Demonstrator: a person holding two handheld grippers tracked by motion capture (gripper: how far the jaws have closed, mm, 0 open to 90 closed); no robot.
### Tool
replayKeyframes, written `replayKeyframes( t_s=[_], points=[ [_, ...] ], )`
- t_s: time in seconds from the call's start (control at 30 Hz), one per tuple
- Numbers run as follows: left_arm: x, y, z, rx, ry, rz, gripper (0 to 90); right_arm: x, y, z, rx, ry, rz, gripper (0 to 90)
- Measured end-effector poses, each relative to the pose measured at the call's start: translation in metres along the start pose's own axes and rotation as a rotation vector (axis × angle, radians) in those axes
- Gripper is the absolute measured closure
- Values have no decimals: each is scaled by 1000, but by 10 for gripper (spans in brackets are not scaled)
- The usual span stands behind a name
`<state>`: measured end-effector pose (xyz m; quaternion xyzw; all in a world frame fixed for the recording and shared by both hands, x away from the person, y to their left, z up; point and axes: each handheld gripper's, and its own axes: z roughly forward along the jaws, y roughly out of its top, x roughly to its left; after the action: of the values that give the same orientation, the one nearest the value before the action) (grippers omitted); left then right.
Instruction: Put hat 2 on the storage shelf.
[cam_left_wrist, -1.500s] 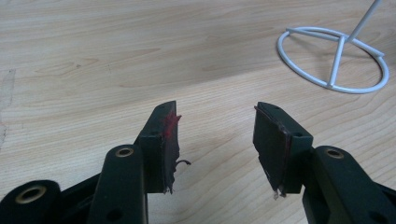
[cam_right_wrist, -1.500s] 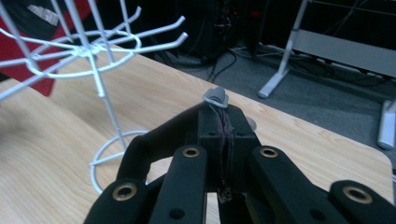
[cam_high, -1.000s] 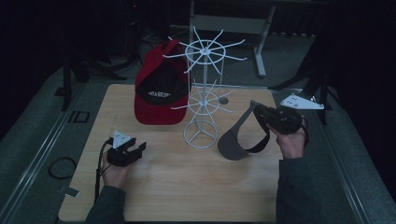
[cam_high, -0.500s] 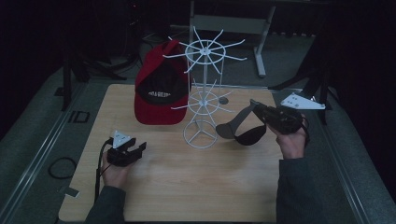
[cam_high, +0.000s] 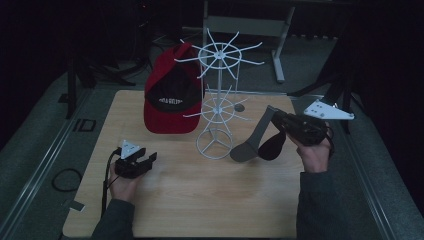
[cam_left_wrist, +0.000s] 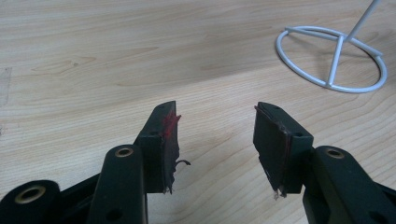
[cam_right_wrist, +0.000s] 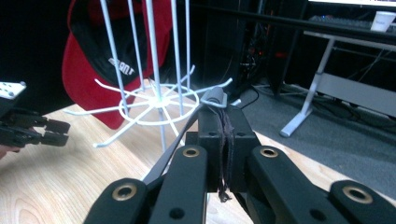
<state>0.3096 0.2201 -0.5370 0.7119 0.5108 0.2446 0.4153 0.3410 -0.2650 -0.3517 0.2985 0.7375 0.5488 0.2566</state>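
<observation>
A white wire hat rack (cam_high: 217, 100) stands mid-table, and a red cap (cam_high: 172, 95) hangs on its left side. My right gripper (cam_high: 274, 114) is shut on the strap of a dark grey cap (cam_high: 252, 145), which hangs just right of the rack's base. The right gripper view shows my right gripper (cam_right_wrist: 223, 126) pinching the grey strap (cam_right_wrist: 212, 95), with the rack (cam_right_wrist: 156, 100) and red cap (cam_right_wrist: 86, 70) beyond it. My left gripper (cam_high: 147, 161) rests open on the table at front left. Nothing lies between its jaws (cam_left_wrist: 215, 135), and the rack's base ring (cam_left_wrist: 332, 63) sits ahead.
The wooden table (cam_high: 200, 200) ends in grey floor on both sides. A cable loop (cam_high: 65, 179) lies on the floor at left. A metal desk frame (cam_high: 280, 50) stands behind the table.
The grey cap has turned in my right gripper, and its brim has swung down and in toward the rack's base. My left gripper has stayed put.
</observation>
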Motion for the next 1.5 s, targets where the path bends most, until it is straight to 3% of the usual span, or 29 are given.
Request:
replayKeyframes(
  t_s=[0.87,1.5],
  points=[
    [1,0,0,1,-4,-4,507,6,40,-8,-86,20,-13,877],
    [1,0,0,3,-2,-7,503,3,63,-10,-127,32,14,878]
  ],
)
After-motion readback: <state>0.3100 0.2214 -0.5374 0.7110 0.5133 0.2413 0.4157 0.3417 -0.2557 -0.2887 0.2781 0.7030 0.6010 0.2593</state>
